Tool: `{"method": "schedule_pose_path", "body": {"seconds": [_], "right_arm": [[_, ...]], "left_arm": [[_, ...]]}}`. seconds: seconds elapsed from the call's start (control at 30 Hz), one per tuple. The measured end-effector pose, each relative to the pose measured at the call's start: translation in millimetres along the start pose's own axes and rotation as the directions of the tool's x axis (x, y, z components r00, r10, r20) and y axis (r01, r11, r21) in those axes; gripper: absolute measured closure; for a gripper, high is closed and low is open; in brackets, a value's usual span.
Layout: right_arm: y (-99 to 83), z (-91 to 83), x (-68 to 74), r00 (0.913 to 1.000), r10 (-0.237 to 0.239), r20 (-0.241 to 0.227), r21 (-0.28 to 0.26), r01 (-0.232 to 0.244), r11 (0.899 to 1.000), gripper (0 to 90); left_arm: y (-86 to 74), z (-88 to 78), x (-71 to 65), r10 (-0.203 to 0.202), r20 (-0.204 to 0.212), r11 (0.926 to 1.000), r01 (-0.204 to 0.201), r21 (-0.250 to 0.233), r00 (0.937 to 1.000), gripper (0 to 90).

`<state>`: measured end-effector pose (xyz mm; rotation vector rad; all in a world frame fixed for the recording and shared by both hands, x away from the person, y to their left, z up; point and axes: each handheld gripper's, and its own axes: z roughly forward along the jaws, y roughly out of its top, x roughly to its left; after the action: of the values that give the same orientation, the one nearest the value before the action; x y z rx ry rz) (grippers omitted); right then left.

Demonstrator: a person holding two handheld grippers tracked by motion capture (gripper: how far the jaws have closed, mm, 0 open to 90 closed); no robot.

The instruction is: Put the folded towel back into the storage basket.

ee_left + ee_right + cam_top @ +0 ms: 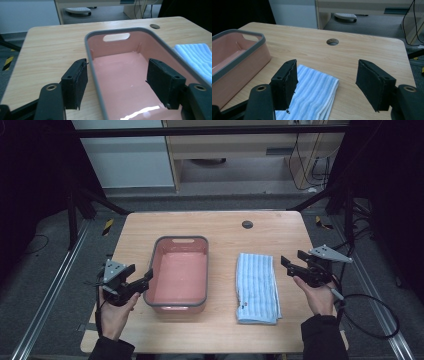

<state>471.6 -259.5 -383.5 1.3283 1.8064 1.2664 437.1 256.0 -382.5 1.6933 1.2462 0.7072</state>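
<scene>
A pink tub with a grey rim [158,251] sits left of centre on the wooden table; nothing lies inside it. A folded blue-and-white striped towel [256,287] lies flat to its right. My left gripper [141,279] hovers at the tub's left front corner, open and holding nothing; in the left gripper view [117,86] its jaws straddle the tub's left rim [96,75] without touching. My right gripper [286,265] hangs just right of the towel, open and empty. In the right gripper view [325,83] the towel [312,97] lies below and between its jaws.
A round cable hole [247,224] sits near the table's far edge. The table [220,330] has bare wood in front of the tub and towel. Black frame rails and cables run along both sides of the table, and cabinets stand behind it.
</scene>
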Motion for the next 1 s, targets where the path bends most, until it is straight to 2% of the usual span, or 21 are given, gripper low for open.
{"method": "schedule_pose_path", "body": {"seconds": [0.07,0.2,0.33,0.37,0.4,0.6,0.67,0.7,0.73,0.77,0.87,0.9,1.0], "right_arm": [[4.1,1.4,-0.1,1.0000,-0.006,0.002,-0.004,0.006,1.000,33.2],[9.3,3.4,0.2,1.0000,-0.005,-0.004,-0.007,0.005,1.000,33.2],[16.7,7.7,1.8,0.9998,-0.018,-0.010,-0.011,0.018,1.000,33.5],[18.1,8.6,1.9,0.9998,-0.020,-0.010,-0.008,0.020,1.000,33.7],[19.4,9.7,1.7,0.9997,-0.023,-0.010,-0.013,0.023,1.000,34.0],[24.6,16.5,1.5,0.9995,-0.026,-0.017,-0.004,0.026,1.000,34.3],[27.2,20.8,1.7,0.9993,-0.031,-0.021,-0.003,0.031,1.000,34.5],[27.9,22.1,1.7,0.9992,-0.035,-0.021,0.000,0.035,0.999,34.5],[28.4,23.5,1.8,0.9991,-0.036,-0.023,-0.001,0.036,0.999,34.9],[28.4,23.5,1.8,0.9991,-0.036,-0.023,-0.001,0.036,0.999,34.9],[28.7,28.2,1.1,0.9988,-0.038,-0.032,-0.002,0.038,0.999,35.4],[28.7,28.2,1.1,0.9988,-0.038,-0.032,-0.002,0.038,0.999,35.4],[27.6,32.1,-0.8,0.9985,-0.048,-0.027,0.007,0.048,0.999,35.2]], "left_arm": [[4.3,5.5,-10.9,0.011,0.016,0.9999,-0.011,-0.002,0.9998,32.8],[8.0,10.2,-20.3,0.029,0.025,0.9996,-0.028,-0.006,0.9993,33.1],[12.4,17.8,-36.9,0.038,0.062,0.9993,-0.038,-0.002,0.9974,33.3],[12.4,17.8,-36.9,0.038,0.062,0.9993,-0.038,-0.002,0.9974,33.3],[14.1,20.9,-44.0,0.049,0.071,0.9988,-0.049,-0.001,0.9963,33.4],[17.9,28.6,-62.5,0.059,0.102,0.9983,-0.059,-0.002,0.9930,33.7],[19.7,34.2,-76.9,0.073,0.126,0.9973,-0.073,-0.002,0.9894,33.9],[19.7,34.2,-76.9,0.073,0.126,0.9973,-0.073,-0.002,0.9894,33.9],[20.7,37.5,-87.4,0.091,0.139,0.9958,-0.092,-0.002,0.9861,34.0],[20.7,37.5,-87.4,0.091,0.139,0.9958,-0.092,-0.002,0.9861,34.0],[20.8,45.3,-108.8,0.110,0.174,0.9935,-0.113,0.007,0.9786,34.0],[20.8,45.3,-108.8,0.110,0.174,0.9935,-0.113,0.007,0.9786,34.1],[19.2,51.7,-126.0,0.138,0.194,0.9893,-0.144,0.020,0.9712,34.1]]}}
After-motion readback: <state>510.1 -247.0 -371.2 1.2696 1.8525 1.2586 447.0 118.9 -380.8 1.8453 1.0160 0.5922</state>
